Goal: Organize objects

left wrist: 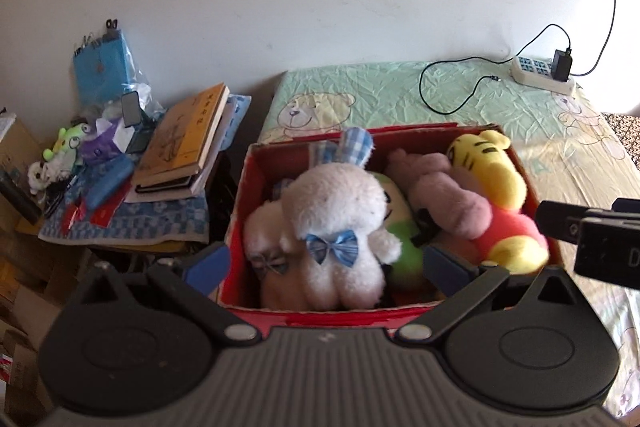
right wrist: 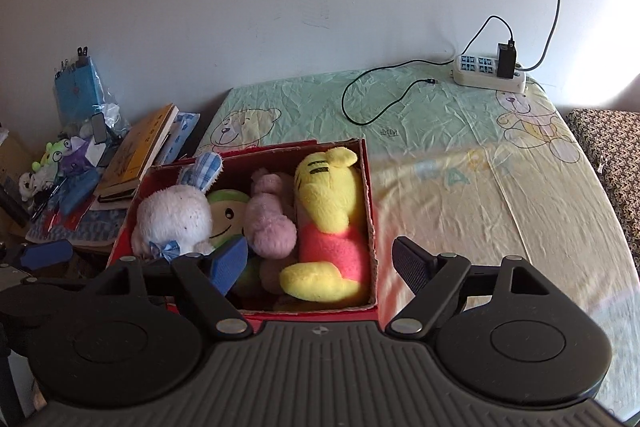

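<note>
Toys fill the red box (right wrist: 370,187) on the bed (right wrist: 480,187), the yellow bear (right wrist: 328,211) wedged along its right wall (packed tight to fit). We hold left gripper (left wrist: 326,263) and right gripper (right wrist: 320,261) spread wide above it, both empty.

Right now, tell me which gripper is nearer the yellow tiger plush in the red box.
Right. The right gripper hangs open directly above the yellow tiger plush at the red box's right side. The left gripper hangs open over the white bunny plush, further left.
</note>
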`<action>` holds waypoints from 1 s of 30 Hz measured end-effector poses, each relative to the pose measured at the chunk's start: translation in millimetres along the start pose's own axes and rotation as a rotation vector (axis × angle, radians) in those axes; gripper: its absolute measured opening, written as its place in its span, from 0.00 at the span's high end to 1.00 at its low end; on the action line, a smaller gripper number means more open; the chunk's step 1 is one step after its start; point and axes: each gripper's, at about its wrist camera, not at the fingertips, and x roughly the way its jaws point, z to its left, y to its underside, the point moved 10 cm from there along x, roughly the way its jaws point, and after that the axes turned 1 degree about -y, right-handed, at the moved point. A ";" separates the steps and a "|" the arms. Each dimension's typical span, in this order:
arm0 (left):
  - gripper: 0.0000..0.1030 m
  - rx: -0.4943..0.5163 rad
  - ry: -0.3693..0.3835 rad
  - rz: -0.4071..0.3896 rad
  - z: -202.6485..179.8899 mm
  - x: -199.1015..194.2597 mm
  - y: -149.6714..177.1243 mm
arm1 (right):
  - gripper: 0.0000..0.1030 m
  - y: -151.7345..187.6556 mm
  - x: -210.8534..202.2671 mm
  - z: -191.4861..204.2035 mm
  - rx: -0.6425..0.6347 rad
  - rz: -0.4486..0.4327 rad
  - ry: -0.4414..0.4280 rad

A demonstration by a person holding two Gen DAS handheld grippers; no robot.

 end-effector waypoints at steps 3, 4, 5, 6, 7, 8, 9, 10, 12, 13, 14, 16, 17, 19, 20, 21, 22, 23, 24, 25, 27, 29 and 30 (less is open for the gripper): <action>0.00 0.005 0.010 0.024 3.5 11.0 1.8 | 0.21 1.7 6.6 0.7 0.024 0.005 0.014; 0.00 0.008 0.014 0.031 4.0 14.9 2.4 | 0.21 2.7 9.2 0.9 0.030 0.009 0.019; 0.00 0.012 0.014 0.036 3.4 17.5 3.2 | 0.21 4.0 11.6 1.2 0.035 0.014 0.024; 0.00 0.017 0.014 0.039 3.4 21.1 3.7 | 0.21 5.2 14.7 1.3 0.039 0.019 0.029; 0.00 0.023 0.015 0.042 3.2 24.4 4.0 | 0.21 6.9 17.1 1.7 0.044 0.024 0.035; 0.00 0.029 0.015 0.045 3.0 27.6 4.3 | 0.21 8.2 19.8 1.9 0.049 0.028 0.040; 0.00 0.034 0.015 0.049 3.2 30.9 4.8 | 0.20 9.5 22.4 2.2 0.052 0.031 0.046; 0.00 0.038 0.017 0.054 3.3 34.2 5.4 | 0.20 10.8 24.7 2.4 0.054 0.036 0.051; 0.00 0.049 0.025 0.065 3.6 40.4 5.9 | 0.21 12.8 29.6 2.8 0.060 0.045 0.058; 0.00 0.052 0.027 0.068 4.2 42.7 6.3 | 0.21 13.5 31.8 3.2 0.065 0.049 0.061; 0.00 0.053 0.029 0.070 5.2 45.0 6.4 | 0.21 13.8 33.5 3.8 0.071 0.051 0.064; 0.00 0.056 0.034 0.075 8.1 50.2 5.8 | 0.21 12.7 36.5 4.1 0.077 0.049 0.074; 0.00 0.055 0.037 0.077 9.7 52.4 5.6 | 0.21 12.0 38.6 4.0 0.078 0.048 0.080; 0.00 0.055 0.038 0.080 12.8 57.0 5.0 | 0.20 11.5 42.3 5.6 0.079 0.047 0.087; 0.00 0.054 0.037 0.079 12.8 57.2 4.8 | 0.21 11.6 44.4 6.9 0.079 0.048 0.089; 0.00 0.051 0.036 0.081 14.6 59.8 4.1 | 0.20 11.9 46.8 8.4 0.078 0.050 0.090; 0.00 0.048 0.038 0.084 16.2 62.4 3.5 | 0.20 11.9 49.4 9.7 0.075 0.055 0.090; 0.00 0.045 0.043 0.088 16.9 64.5 2.7 | 0.20 11.8 51.7 11.3 0.071 0.060 0.089; 0.00 0.045 0.046 0.090 17.5 66.0 2.0 | 0.20 11.4 53.7 12.5 0.066 0.062 0.088; 0.00 0.048 0.044 0.088 18.0 67.0 1.2 | 0.21 10.7 55.3 13.6 0.061 0.062 0.088; 0.00 0.052 0.036 0.085 18.4 68.9 0.0 | 0.21 8.7 59.3 13.6 0.055 0.063 0.089; 0.00 0.048 0.035 0.085 18.5 71.2 -0.9 | 0.20 6.6 63.2 12.5 0.054 0.068 0.087; 0.00 0.043 0.035 0.087 18.8 72.7 -1.5 | 0.20 5.6 64.9 12.3 0.052 0.068 0.089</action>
